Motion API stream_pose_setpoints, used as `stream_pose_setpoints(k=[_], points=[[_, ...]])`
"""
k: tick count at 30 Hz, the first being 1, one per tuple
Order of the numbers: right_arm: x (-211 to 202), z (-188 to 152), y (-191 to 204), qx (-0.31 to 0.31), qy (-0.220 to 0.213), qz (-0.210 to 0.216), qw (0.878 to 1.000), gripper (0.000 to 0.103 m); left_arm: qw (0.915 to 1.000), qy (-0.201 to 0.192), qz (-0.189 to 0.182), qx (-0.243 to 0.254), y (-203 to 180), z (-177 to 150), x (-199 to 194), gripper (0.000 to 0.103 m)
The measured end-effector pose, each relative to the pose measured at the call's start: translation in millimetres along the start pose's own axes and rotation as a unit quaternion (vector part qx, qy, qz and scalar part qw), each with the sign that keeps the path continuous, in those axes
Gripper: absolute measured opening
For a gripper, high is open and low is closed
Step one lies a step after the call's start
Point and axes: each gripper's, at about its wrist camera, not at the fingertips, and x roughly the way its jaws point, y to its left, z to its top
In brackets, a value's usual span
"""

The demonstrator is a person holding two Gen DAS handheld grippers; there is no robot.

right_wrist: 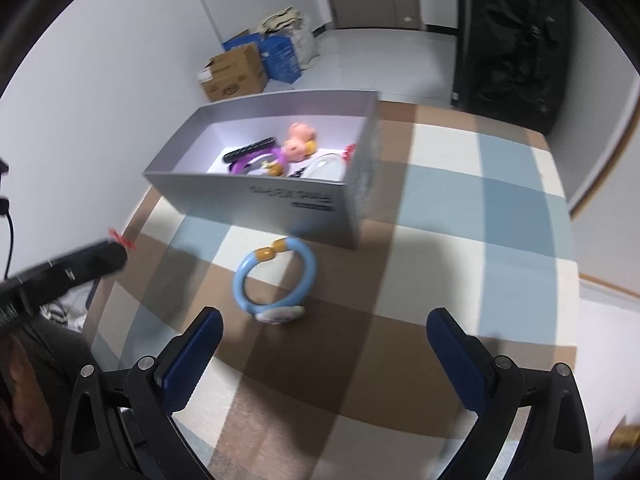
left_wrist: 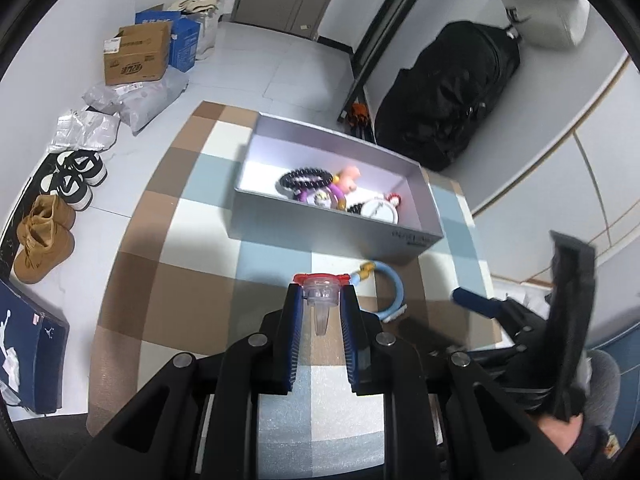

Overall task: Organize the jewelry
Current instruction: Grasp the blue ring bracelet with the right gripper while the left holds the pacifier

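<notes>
In my left wrist view, my left claw sits at bottom centre, clenched on a small clear plastic piece with a red rim, its blue pads pressing both sides. Just above it, in the middle of the frame, stands the grey box on the checked worktop; inside I can see a black bead bracelet, a pink figure charm on a purple band, and a white round piece toward the box's right end. A light blue ring bracelet with a gold clasp lies on the worktop right of the claw, close below the box's front wall. In my right wrist view, my right claw is released, fingers spread wide across the bottom of the frame with nothing between them. The blue bracelet lies at centre frame, just above the gap, near the box but apart from it
</notes>
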Motion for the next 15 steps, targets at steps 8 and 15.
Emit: stream_pose_setpoints(k=[8,15], points=[[21,5,32,-0.072,0.008,-0.022,0.997,0.089,0.9994,0.002,-0.010,-0.033,20,5,-1,0.014],[37,6,47,-0.105,0.014,-0.054,0.993,0.077,0.9981,0.005,-0.021,-0.058,39,9,-4,0.014]])
